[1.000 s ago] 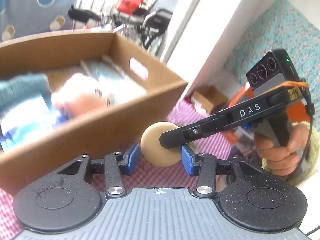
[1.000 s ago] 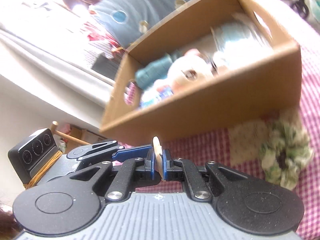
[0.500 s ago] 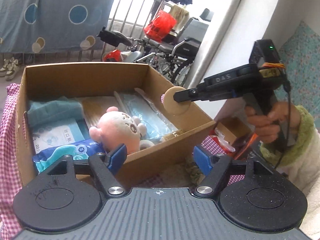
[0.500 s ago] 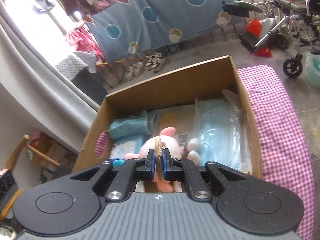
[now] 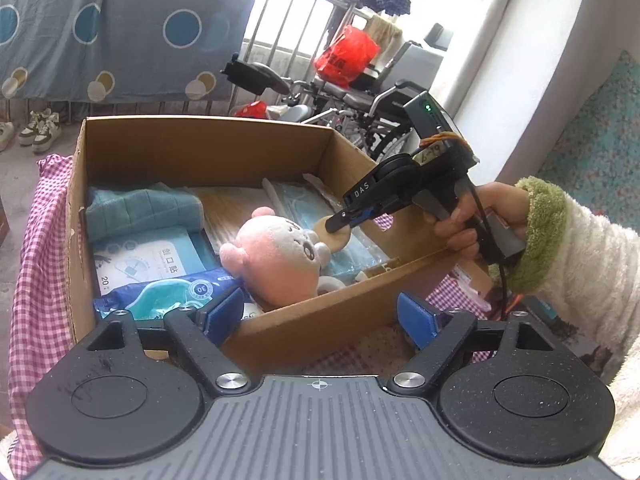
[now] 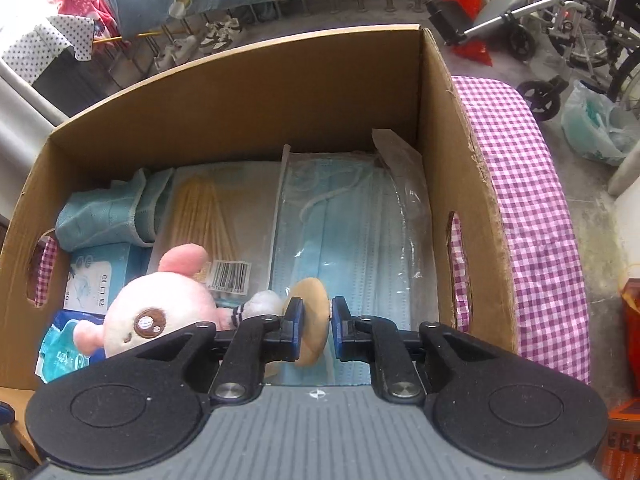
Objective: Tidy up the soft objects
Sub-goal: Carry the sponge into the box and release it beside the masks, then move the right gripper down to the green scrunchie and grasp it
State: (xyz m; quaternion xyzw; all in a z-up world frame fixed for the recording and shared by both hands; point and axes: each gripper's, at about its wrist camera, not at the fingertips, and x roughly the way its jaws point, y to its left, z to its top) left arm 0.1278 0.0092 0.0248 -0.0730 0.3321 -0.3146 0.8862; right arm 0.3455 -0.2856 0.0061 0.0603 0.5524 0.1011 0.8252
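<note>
A cardboard box (image 5: 188, 140) (image 6: 248, 92) stands on a pink checked cloth. Inside lie a pink plush toy (image 5: 276, 256) (image 6: 160, 316), a teal folded cloth (image 5: 140, 208), wipe packs (image 5: 140, 260), cotton swabs (image 6: 208, 216) and a pack of blue masks (image 6: 348, 232). My right gripper (image 6: 314, 330) (image 5: 340, 226) is inside the box beside the plush, with a tan round puff (image 6: 310, 320) (image 5: 338, 236) between its jaws, which have parted slightly and look loose on it. My left gripper (image 5: 320, 316) is open and empty at the box's near wall.
The pink checked cloth (image 6: 532, 208) covers the surface under the box. A wheelchair (image 5: 380, 92), a red bag (image 5: 346, 56) and a blue curtain (image 5: 100, 20) are behind. A tan floral patch (image 5: 380, 348) lies by the box's near side.
My right gripper has carried the puff from over the box rim down into the box beside the plush, and its jaws have opened a little. My left gripper stays open, pulled back.
</note>
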